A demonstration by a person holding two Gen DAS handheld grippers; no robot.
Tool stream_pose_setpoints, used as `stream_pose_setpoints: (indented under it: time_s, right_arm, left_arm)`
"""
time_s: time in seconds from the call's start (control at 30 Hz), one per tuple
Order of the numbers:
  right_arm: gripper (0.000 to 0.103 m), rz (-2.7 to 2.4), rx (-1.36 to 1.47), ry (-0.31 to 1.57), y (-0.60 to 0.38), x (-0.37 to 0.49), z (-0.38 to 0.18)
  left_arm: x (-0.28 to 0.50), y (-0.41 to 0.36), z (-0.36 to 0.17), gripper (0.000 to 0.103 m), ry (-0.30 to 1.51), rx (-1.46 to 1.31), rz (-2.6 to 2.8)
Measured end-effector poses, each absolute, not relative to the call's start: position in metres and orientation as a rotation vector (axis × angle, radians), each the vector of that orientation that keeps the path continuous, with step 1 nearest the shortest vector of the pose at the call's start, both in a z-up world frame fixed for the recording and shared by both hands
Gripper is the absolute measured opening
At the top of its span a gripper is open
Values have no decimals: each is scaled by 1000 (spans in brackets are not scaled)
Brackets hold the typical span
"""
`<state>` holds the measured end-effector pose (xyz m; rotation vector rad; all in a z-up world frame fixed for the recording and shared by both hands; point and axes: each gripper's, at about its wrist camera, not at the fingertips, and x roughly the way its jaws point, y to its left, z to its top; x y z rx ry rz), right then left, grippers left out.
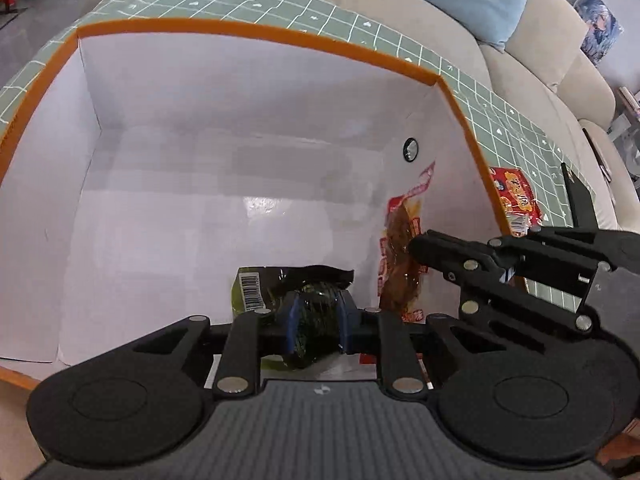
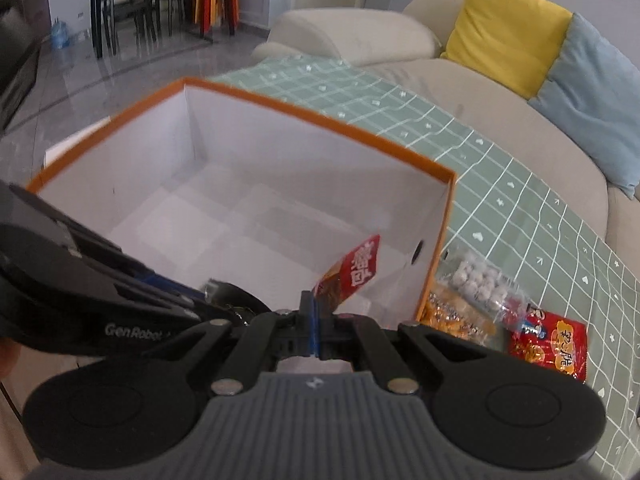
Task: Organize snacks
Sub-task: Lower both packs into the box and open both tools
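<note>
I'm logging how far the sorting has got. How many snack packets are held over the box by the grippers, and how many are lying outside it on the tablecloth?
Held over the box: 2, the dark green packet in the left gripper and the red packet in the right gripper.
Outside on the tablecloth: 3, the white-ball packet, the orange packet and the red printed packet.
Total: 5.

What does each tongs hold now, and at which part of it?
The left tongs grip a dark green snack packet across its middle. The right tongs pinch a red snack packet at its lower edge, over the box.
</note>
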<state>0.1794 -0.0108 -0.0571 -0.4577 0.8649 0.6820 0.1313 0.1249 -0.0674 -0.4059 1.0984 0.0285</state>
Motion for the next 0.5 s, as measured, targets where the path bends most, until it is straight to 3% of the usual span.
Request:
stream_pose_setpoints:
  time_s: [0.4, 0.5]
  right_arm:
    - [0, 651, -548, 833, -9, 167, -59]
    - [9, 650, -553, 819, -9, 164, -54]
  left_arm:
    - [127, 123, -67, 30, 1075, -398, 75]
    - [124, 124, -64, 33, 1065, -391, 87]
